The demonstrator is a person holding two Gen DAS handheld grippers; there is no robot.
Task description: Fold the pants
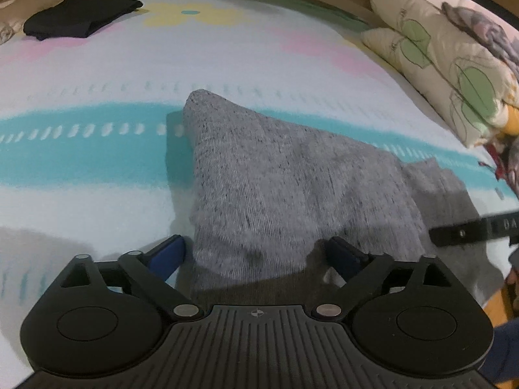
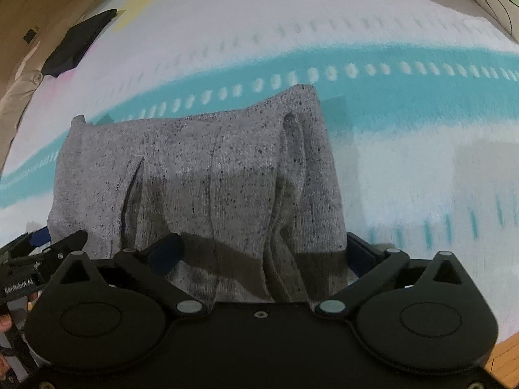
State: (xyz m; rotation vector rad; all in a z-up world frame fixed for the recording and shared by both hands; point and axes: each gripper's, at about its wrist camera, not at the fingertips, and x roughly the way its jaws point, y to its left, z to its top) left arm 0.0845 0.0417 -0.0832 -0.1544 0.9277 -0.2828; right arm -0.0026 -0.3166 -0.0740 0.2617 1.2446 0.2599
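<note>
Grey speckled pants [image 1: 275, 178] lie folded in a thick bundle on a bed sheet [image 1: 97, 71] with a teal band. My left gripper [image 1: 256, 253] hangs over the bundle's near edge, jaws wide apart; one blue finger [image 1: 172, 251] is just off the cloth's left side, the other above the fabric. In the right wrist view the pants [image 2: 211, 168] show seams and a raised far corner. My right gripper [image 2: 262, 251] is open too, the cloth lying between its spread fingers without being pinched. Each gripper shows at the edge of the other's view: right [image 1: 470, 230], left [image 2: 32, 259].
A folded black garment [image 1: 81, 16] lies at the far left of the bed, also in the right wrist view [image 2: 78, 42]. Floral pillows [image 1: 438, 64] are piled along the right side. Wooden floor [image 2: 506, 356] shows past the bed's near edge.
</note>
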